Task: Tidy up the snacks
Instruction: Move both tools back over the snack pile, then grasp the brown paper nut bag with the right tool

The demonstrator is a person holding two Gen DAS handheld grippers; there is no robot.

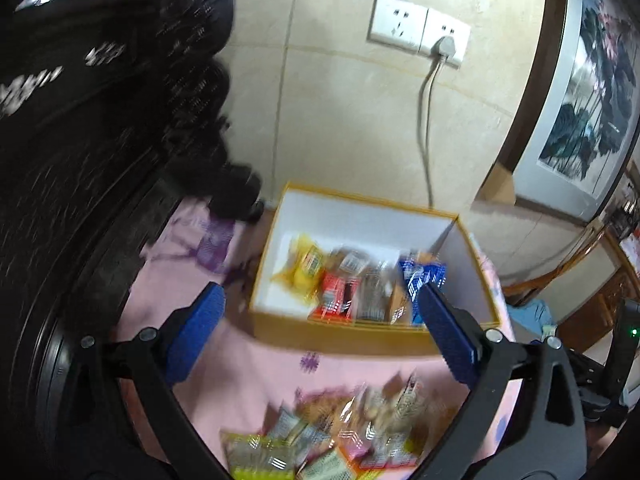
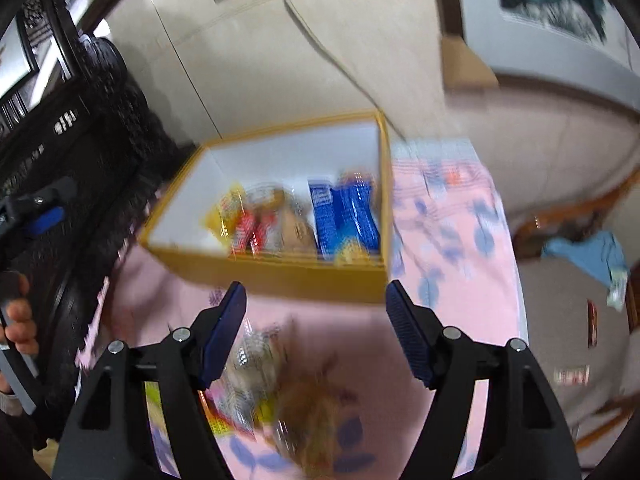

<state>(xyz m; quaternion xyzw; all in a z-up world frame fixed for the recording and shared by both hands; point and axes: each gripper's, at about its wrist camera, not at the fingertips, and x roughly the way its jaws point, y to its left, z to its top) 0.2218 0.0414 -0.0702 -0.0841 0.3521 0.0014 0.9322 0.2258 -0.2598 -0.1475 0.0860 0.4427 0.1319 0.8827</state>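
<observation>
Left claw (image 1: 320, 312): released, blue pads spread wide with nothing between them, hanging above the pink cloth between the box and the loose pile
Right claw (image 2: 314, 312): released, pads apart and empty, over the cloth just short of the box's near wall
Box (image 1: 344, 330): yellow outside, white inside, open-topped, at 12 o'clock from both claws, close to the tiled wall
Packed snacks (image 1: 352, 284): lined up along the near wall of the box; a yellow packet at the 9 o'clock end, red ones next, clear wrappers in the middle, blue packets at the 3 o'clock end
Loose snacks (image 1: 320, 436): a blurred heap of mixed wrappers on the cloth at 6 o'clock from the box, below the left claw
Pink cloth (image 2: 448, 240): floral print, covers the surface under box and pile
Socket (image 1: 416, 28): on the wall at 12 o'clock from the box, white cable hanging down
Carved dark furniture (image 1: 80, 160): at 9 o'clock from the box
Sharpness: both views are smeared, so packet labels are unreadable
</observation>
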